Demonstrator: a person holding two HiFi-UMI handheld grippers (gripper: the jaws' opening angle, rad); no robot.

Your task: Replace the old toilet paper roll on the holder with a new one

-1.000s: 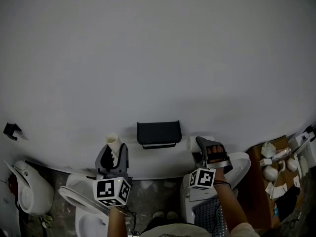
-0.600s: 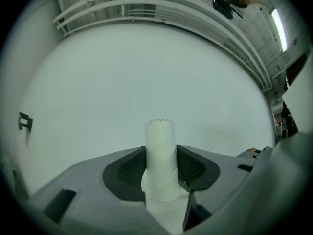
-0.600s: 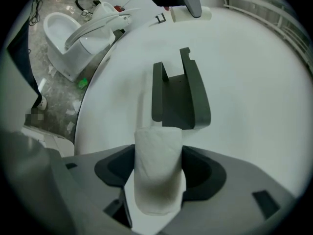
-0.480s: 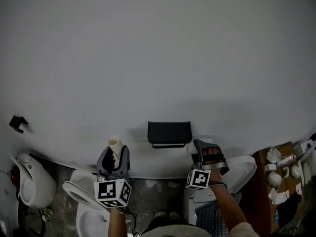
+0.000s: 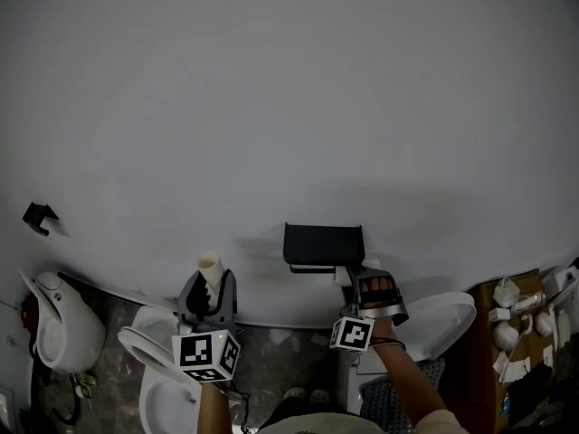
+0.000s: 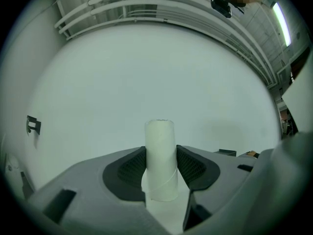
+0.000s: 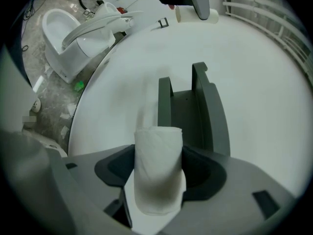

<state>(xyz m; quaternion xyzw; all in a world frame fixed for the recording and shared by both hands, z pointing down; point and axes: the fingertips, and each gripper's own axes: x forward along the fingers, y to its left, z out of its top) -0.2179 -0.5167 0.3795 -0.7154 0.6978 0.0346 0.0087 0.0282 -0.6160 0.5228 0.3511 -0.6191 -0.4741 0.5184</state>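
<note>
Wall: I am facing a broad, plain white wall [image 5: 289, 107], which is filling most of the head view.
Toilets: a white ceramic toilet [image 5: 149, 369] with its seat raised is standing below my left claw, and a second white toilet [image 5: 445, 313] is standing to the right of my right claw.
Holder: a black box-shaped paper holder [image 5: 323, 244] is hanging on the wall between my two claws, nearer the right one.
Right claw: my right claw [image 7: 157, 153] is clenching on a soft white roll of toilet paper [image 7: 157, 180]. It is pointing the roll at the holder from just below its right corner. I cannot tell whether roll and holder are touching.
Left claw: my left claw [image 6: 161, 166] is gripping a bare pale cardboard tube [image 6: 160, 138], whose end is sticking out past the tips toward the wall, well left of the holder.
Hook: a small black hook [image 5: 38, 215] is sitting on the wall far to the left.
</note>
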